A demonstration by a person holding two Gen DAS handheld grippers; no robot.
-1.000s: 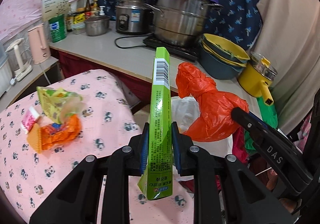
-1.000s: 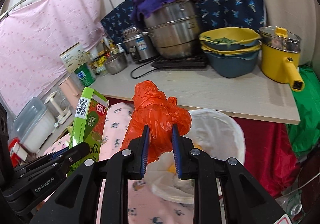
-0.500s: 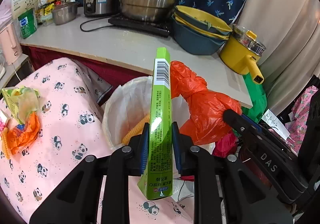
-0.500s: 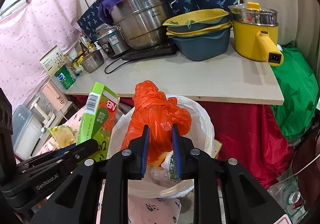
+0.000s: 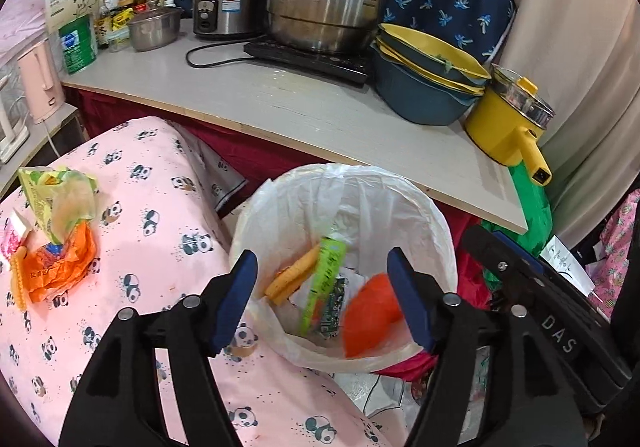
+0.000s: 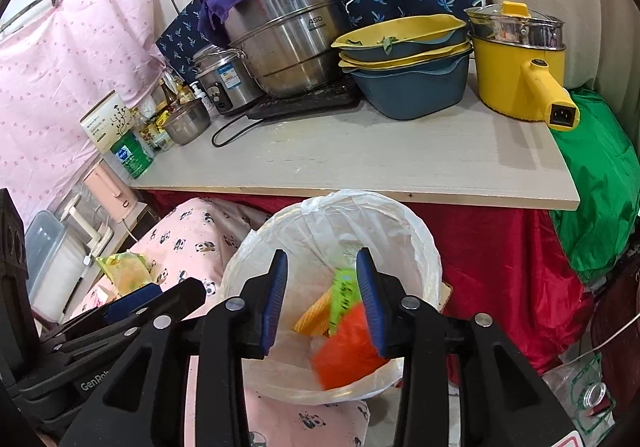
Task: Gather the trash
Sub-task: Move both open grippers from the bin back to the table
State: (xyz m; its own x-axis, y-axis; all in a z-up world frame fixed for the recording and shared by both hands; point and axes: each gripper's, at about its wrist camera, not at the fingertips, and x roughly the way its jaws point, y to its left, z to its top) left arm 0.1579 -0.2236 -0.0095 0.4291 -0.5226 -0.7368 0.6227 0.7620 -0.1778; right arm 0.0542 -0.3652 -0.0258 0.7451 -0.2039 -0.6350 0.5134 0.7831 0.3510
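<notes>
Panda-print pink bedding (image 5: 160, 231) fills the foreground and serves as the surface from which trash is collected. Landmark for all positions: the white-lined bin (image 5: 400, 191), standing just beside the bedding's edge and below the worktop (image 5: 320, 107).

Nearest the cameras, the left gripper (image 5: 322, 297) is directly above the bin mouth with its jaws spread wide and nothing between them. The right gripper (image 6: 322, 301) is also above the bin, jaws parted and empty. Both are positioned over the opening so that released items fall inside, not onto the bedding.

Inside the bin, the green carton (image 5: 326, 283) lies slanted against a yellow-orange wrapper (image 5: 292, 277), and the orange plastic bag (image 5: 370, 315) appears blurred on the near-right side, judged to be dropping or settling.

Left of the bin, well apart on the bedding, remaining trash lies in a heap: a crumpled green-yellow wrapper (image 5: 56, 195) on top of an orange wrapper (image 5: 56, 267). The task is judged incomplete until these are collected.

Beyond the bin, the worktop carries a large steel pot (image 5: 332, 3), stacked basins (image 5: 428, 83) and a yellow electric pot (image 5: 508, 119).
</notes>
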